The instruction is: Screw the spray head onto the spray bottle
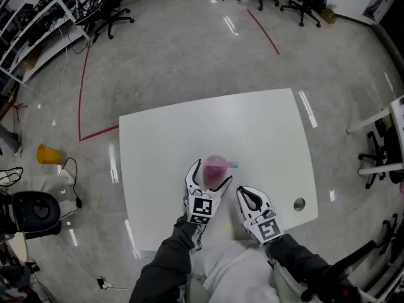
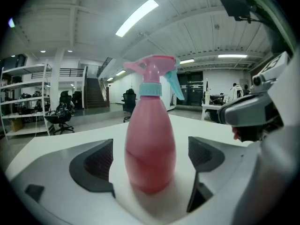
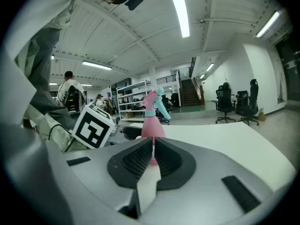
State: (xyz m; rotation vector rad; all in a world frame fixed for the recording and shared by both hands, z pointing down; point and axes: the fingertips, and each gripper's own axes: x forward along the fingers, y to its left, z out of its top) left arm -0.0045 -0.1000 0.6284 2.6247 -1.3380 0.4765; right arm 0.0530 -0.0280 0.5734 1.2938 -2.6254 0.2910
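While the left gripper [image 2: 150,159] has its jaws spread as wide as they go, the spray bottle [image 2: 149,125] stands upright between them with a clear gap to each pad (so nothing is clamped on that side). The right gripper [image 3: 153,156] has its jaws pressed together on nothing. It sits just right of the bottle and nearer the person, above the near edge of the white table [image 1: 265,131].

Out from the tools, the pink bottle rests on its base toward the near middle of the table. The spray head [image 2: 152,71] sits straight on its neck, teal collar down and teal trigger pointing right and away. Whether the collar is fully tight cannot be told from these views.

Judging by how things lie, the screwing looks finished or close to it, and the step in hand is letting go. The next move calls for drawing the left gripper back toward the person without brushing the bottle over. If the collar needs another turn, the left jaws must first close on the body while the right opens to take the collar.
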